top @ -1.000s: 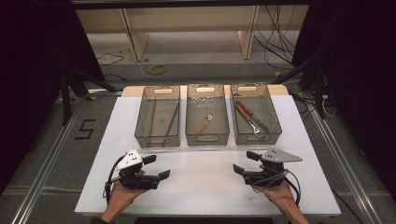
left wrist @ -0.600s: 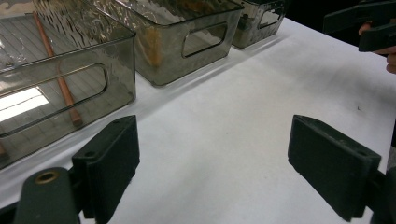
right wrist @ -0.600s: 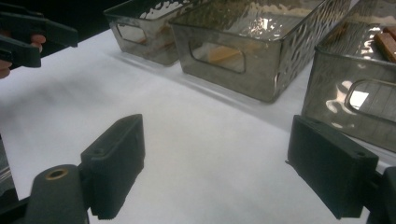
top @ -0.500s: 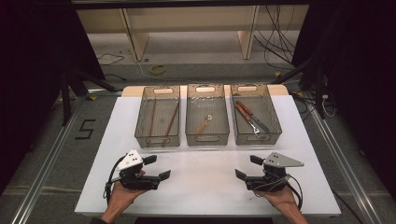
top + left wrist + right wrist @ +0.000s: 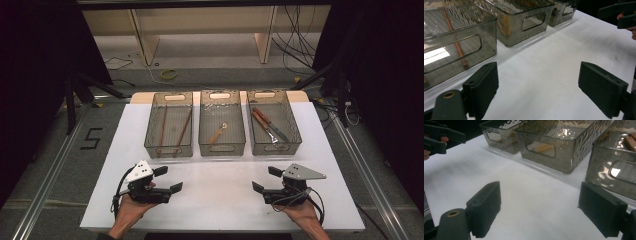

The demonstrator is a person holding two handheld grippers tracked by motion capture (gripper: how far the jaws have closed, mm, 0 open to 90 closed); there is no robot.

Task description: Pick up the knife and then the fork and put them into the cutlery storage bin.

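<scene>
Three smoky clear bins stand in a row at the back of the white table [image 5: 220, 200]. The left bin [image 5: 168, 149] holds brown chopsticks [image 5: 163, 125]. A small wooden-handled utensil [image 5: 217, 134] lies in the middle bin [image 5: 222, 148]. The right bin [image 5: 276, 146] holds wooden-handled tools [image 5: 267, 125]. My left gripper [image 5: 169, 179] rests near the front left, open and empty, facing right. My right gripper [image 5: 265, 179] sits at the front right, open and empty, facing left. In the left gripper view my jaws [image 5: 541, 92] stand wide over bare table, the left bin [image 5: 486, 37] close by. The right gripper view has its own jaws [image 5: 539, 212] wide apart too.
Bare white tabletop lies between the two grippers and in front of the bins. Cables [image 5: 300, 45] and wooden legs [image 5: 265, 42] are on the floor behind the table. Metal rails [image 5: 45, 175] run along both sides.
My right gripper has drawn back a little toward the near edge of the table. The left gripper has barely moved. Both stay open.
</scene>
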